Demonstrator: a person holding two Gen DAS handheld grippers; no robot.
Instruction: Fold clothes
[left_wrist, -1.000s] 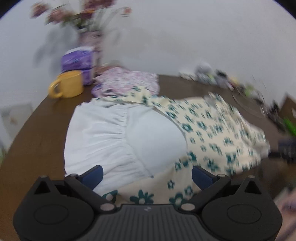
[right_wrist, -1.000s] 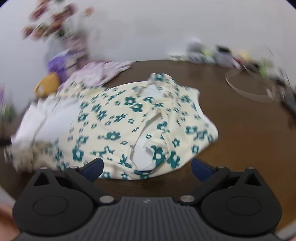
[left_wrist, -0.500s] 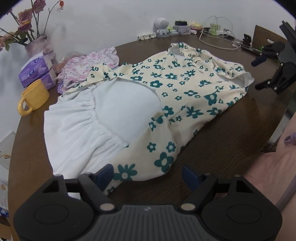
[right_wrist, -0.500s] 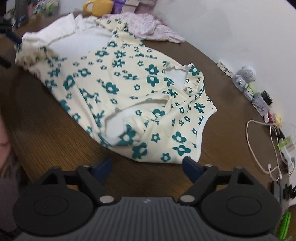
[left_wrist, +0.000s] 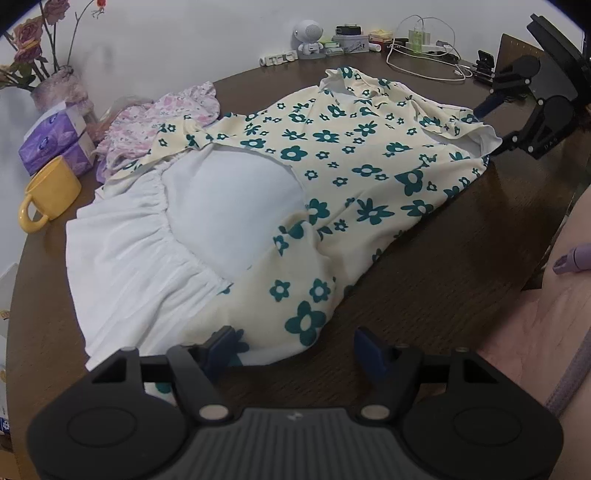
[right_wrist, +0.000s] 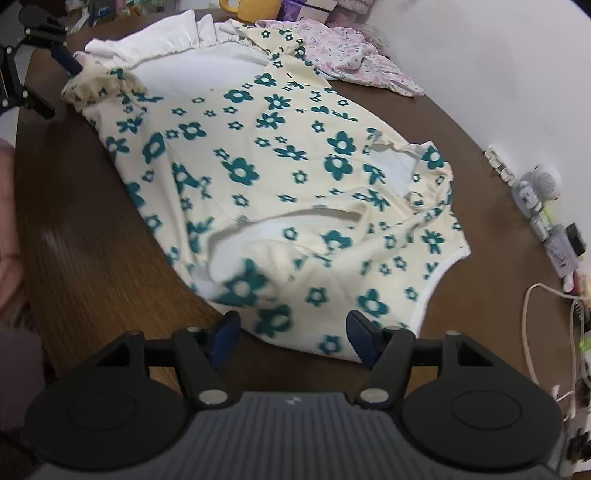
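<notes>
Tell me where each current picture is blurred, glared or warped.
Left wrist view: mostly sharp; fisheye bends the table edge, corners go dark, the floral dress reads crisply. Right wrist view: motion blur smears the dress's near flowers, a soft sheen streaks the wood, and the wall looks washed out.

Dress (left_wrist: 354, 155) – soft matt cloth; table (left_wrist: 443, 266) – glossy dark wood; mug (left_wrist: 51, 192) – smooth glazed.

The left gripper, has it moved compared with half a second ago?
Yes. The left gripper has come closer to the cream dress with teal flowers; its hem now lies between the open fingers, and the yellow ceramic mug sits higher in view.
</notes>
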